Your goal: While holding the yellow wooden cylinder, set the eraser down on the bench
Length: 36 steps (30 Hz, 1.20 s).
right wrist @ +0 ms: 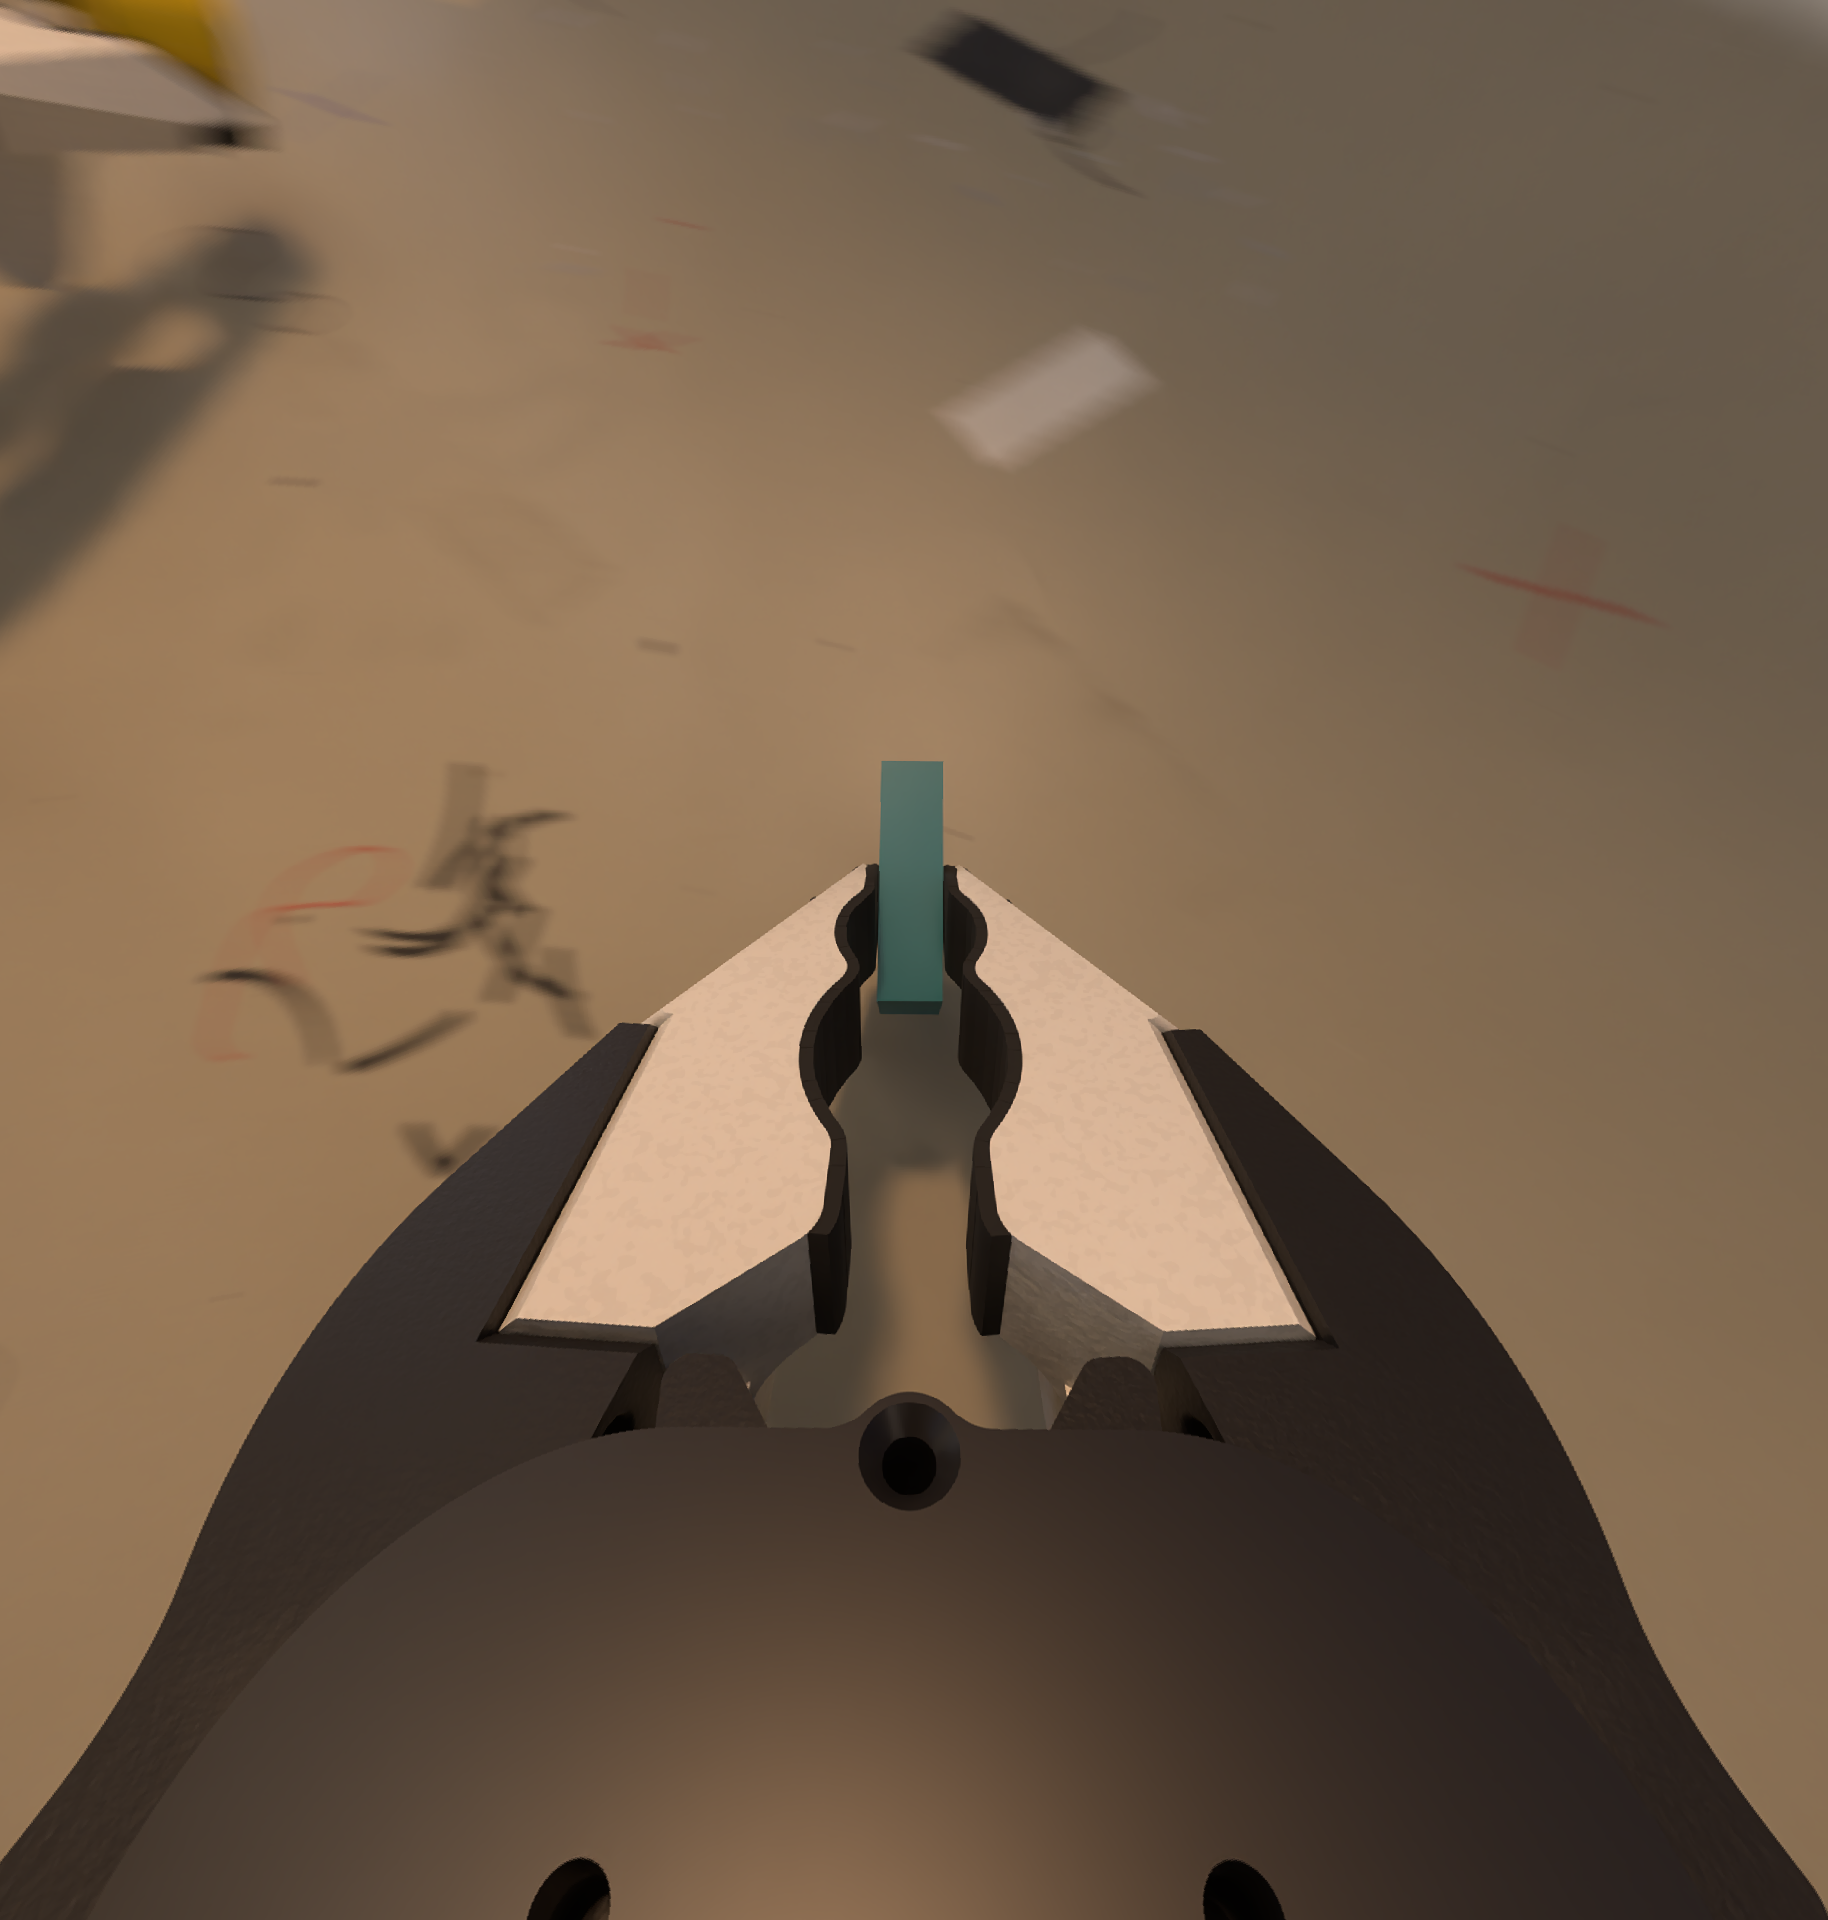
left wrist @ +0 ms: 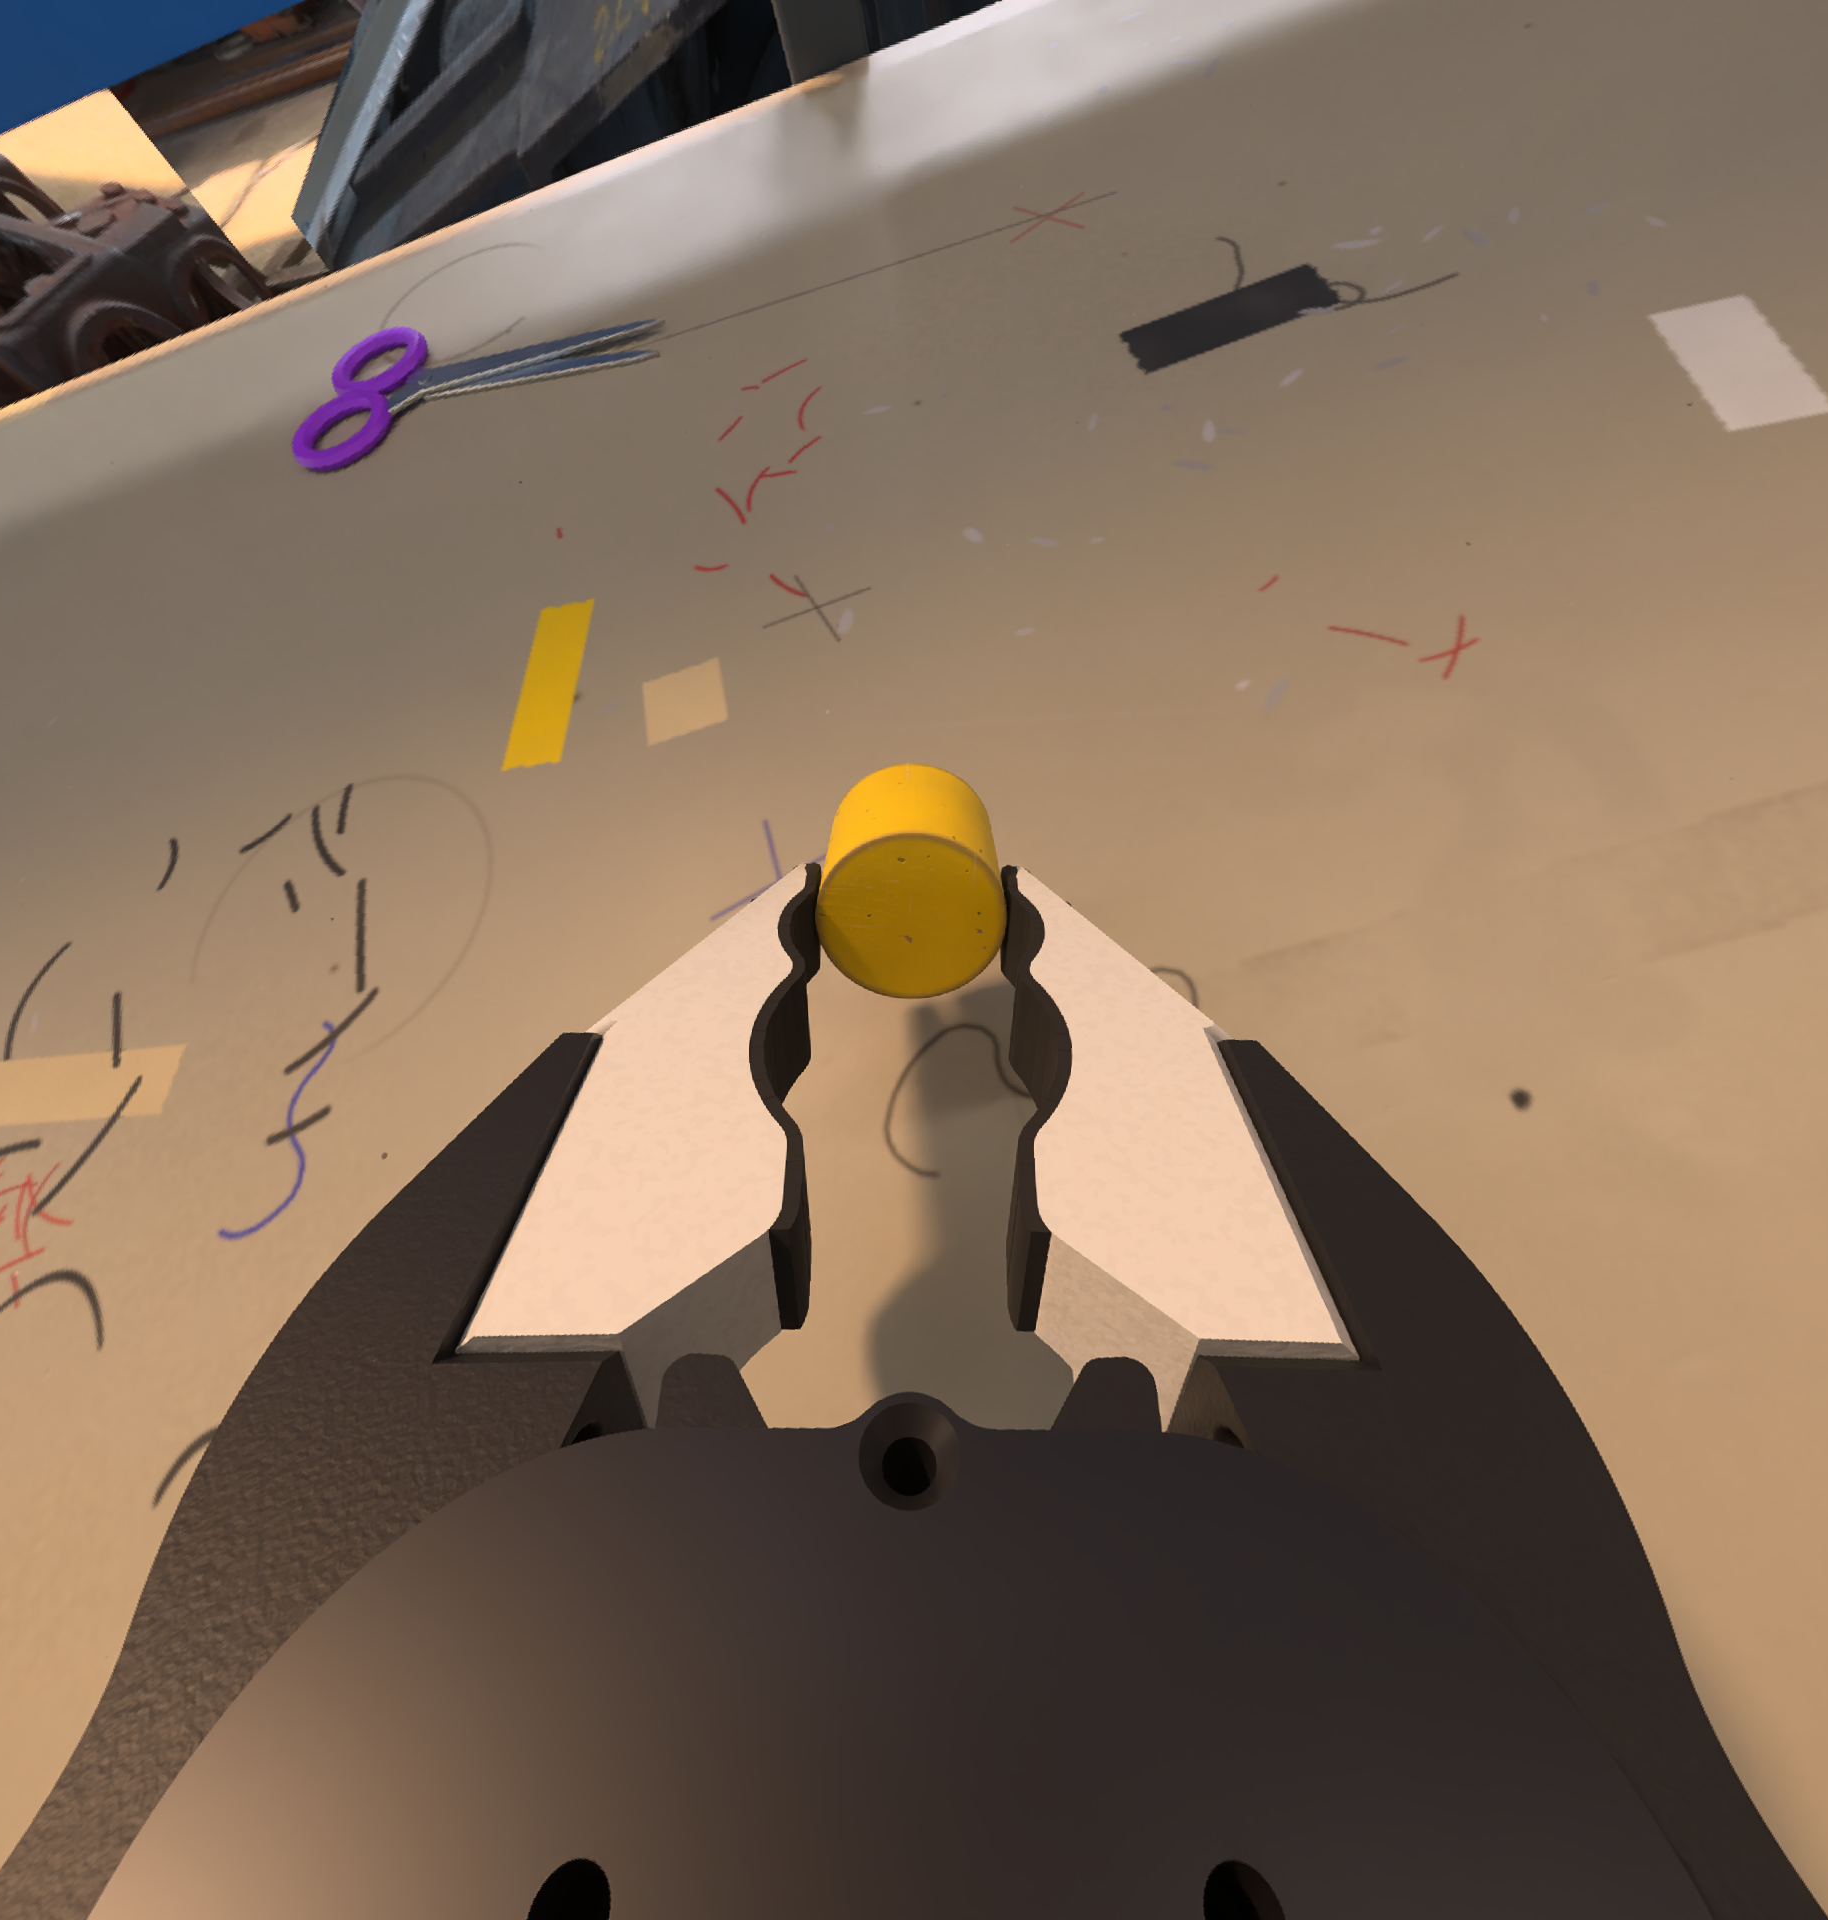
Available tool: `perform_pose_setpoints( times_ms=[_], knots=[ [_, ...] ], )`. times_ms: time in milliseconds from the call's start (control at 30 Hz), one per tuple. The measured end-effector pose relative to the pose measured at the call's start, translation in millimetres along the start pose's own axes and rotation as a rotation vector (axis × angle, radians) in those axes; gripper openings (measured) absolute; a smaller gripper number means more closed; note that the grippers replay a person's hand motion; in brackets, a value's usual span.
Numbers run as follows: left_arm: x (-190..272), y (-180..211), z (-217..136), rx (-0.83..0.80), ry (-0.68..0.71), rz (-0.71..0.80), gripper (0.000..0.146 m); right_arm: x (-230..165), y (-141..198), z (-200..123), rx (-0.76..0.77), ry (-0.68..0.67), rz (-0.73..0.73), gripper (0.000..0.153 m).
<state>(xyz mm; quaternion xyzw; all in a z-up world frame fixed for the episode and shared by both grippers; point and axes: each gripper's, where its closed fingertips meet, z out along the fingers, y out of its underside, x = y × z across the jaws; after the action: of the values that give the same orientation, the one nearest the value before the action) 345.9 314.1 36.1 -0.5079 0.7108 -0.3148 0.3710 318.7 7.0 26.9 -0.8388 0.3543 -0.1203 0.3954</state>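
My left gripper (left wrist: 910,904) is shut on the yellow wooden cylinder (left wrist: 908,883), held by its sides at the fingertips above the tan bench (left wrist: 1305,831); its round end faces the camera. My right gripper (right wrist: 910,904) is shut on the teal eraser (right wrist: 910,883), a thin flat slab standing on edge between the fingertips, above the bench (right wrist: 1305,831). The right wrist view is blurred by motion. The left gripper with a bit of yellow shows at that view's top left (right wrist: 110,83).
Purple-handled scissors (left wrist: 422,390) lie at the far left of the bench. Flat tape patches, black (left wrist: 1227,317), white (left wrist: 1741,358) and yellow (left wrist: 548,684), and pen scribbles mark the surface. Dark machinery (left wrist: 79,270) stands beyond the bench's far edge.
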Motion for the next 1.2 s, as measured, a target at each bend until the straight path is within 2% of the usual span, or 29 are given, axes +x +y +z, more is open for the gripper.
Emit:
perform_pose_setpoints(
  times_ms=[67,167,267,400,500,533,600,667,767,867,933,1000,1100,1200],
  knots=[
    [0.3,0.3,0.3,-0.003,-0.001,0.003,0.034,-53.2,-11.3,10.9,0.015,-0.159,-0.082,0.011],
    [0.5,0.3,0.0,-0.003,-0.006,0.011,0.034,-112.5,-8.5,35.5,-0.035,-0.225,-0.252,0.011],
    [-0.7,0.3,-1.2,0.001,-0.011,0.008,0.034,-129.7,-4.5,47.5,-0.070,-0.204,-0.320,0.011],
    [-2.4,-0.1,-1.8,0.007,-0.008,-0.012,0.034,-127.4,-3.6,48.0,-0.067,-0.223,-0.253,0.011],
    [-1.9,0.5,-1.0,0.001,-0.006,-0.008,0.034,-116.3,-3.7,42.7,-0.062,-0.182,-0.253,0.013],
    [-1.7,0.5,-0.9,0.001,-0.007,-0.006,0.034,-109.8,-4.8,33.9,-0.056,-0.178,-0.254,0.026],
    [-1.9,0.1,-1.3,0.004,-0.007,-0.008,0.034,-82.7,-13.1,3.9,0.007,-0.117,-0.194,0.030],
    [-2.4,-0.3,-1.7,0.009,-0.004,-0.016,0.034,-45.2,-13.9,-33.6,0.088,-0.054,-0.069,0.030],
    [-2.0,0.7,-0.4,0.000,0.005,-0.023,0.034,18.8,23.5,-77.2,0.062,0.091,0.111,0.029],
    [-1.2,1.4,0.5,-0.009,0.006,-0.015,0.034,64.8,75.4,-106.8,-0.025,0.247,0.188,0.023],
    [-1.4,0.8,0.0,-0.004,0.001,-0.013,0.034,73.1,94.4,-117.3,-0.051,0.262,0.202,0.020],
    [-2.1,0.2,0.0,0.000,-0.001,-0.018,0.034,75.0,99.7,-122.5,-0.070,0.279,0.155,0.020],
    [-2.2,-0.2,0.7,-0.001,-0.002,-0.020,0.034,69.2,94.6,-117.3,-0.095,0.279,0.059,0.027],
    [-1.4,-0.5,0.3,0.000,-0.010,-0.004,0.034,55.3,86.3,-102.9,-0.086,0.201,0.052,0.030]
  ],
)
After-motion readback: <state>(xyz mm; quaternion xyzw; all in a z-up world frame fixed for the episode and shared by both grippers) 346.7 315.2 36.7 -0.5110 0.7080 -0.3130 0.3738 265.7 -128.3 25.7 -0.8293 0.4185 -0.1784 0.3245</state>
